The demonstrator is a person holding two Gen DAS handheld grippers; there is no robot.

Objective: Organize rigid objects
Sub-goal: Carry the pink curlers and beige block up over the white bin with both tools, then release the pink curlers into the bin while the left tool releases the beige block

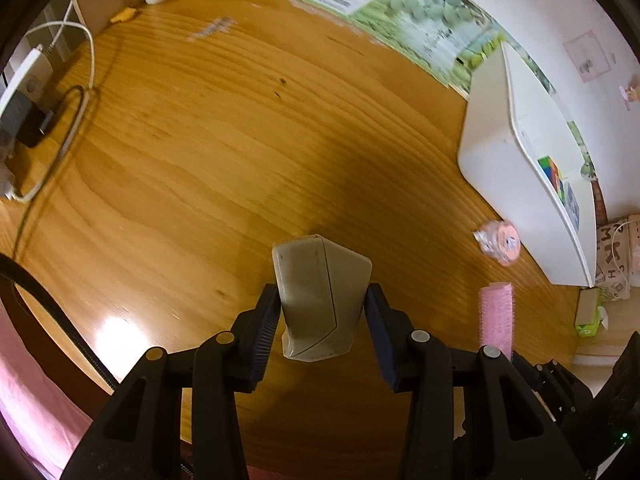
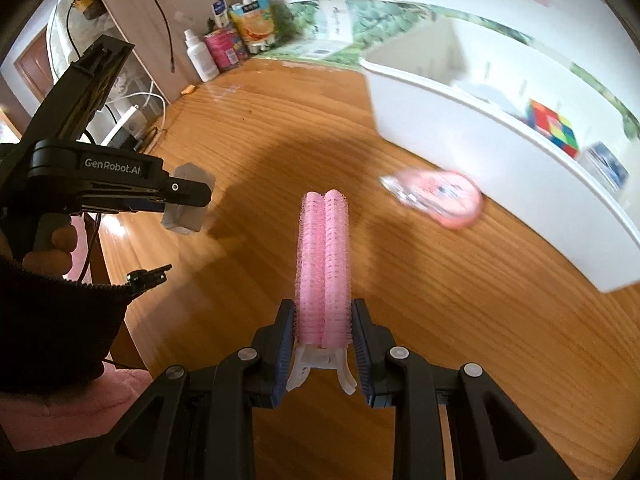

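A wooden tabletop [image 2: 280, 128] carries a white bin [image 2: 460, 144] at the far right, with a pink tape dispenser [image 2: 448, 198] lying just beside its near wall. Bottles [image 2: 200, 56] and a white cable [image 1: 86, 40] sit far left.

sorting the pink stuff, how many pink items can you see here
2. A pink hair roller clip is clamped in the right gripper above the table. A round pink tape dispenser lies on the wooden table beside the white bin. More could be hidden inside the bin.
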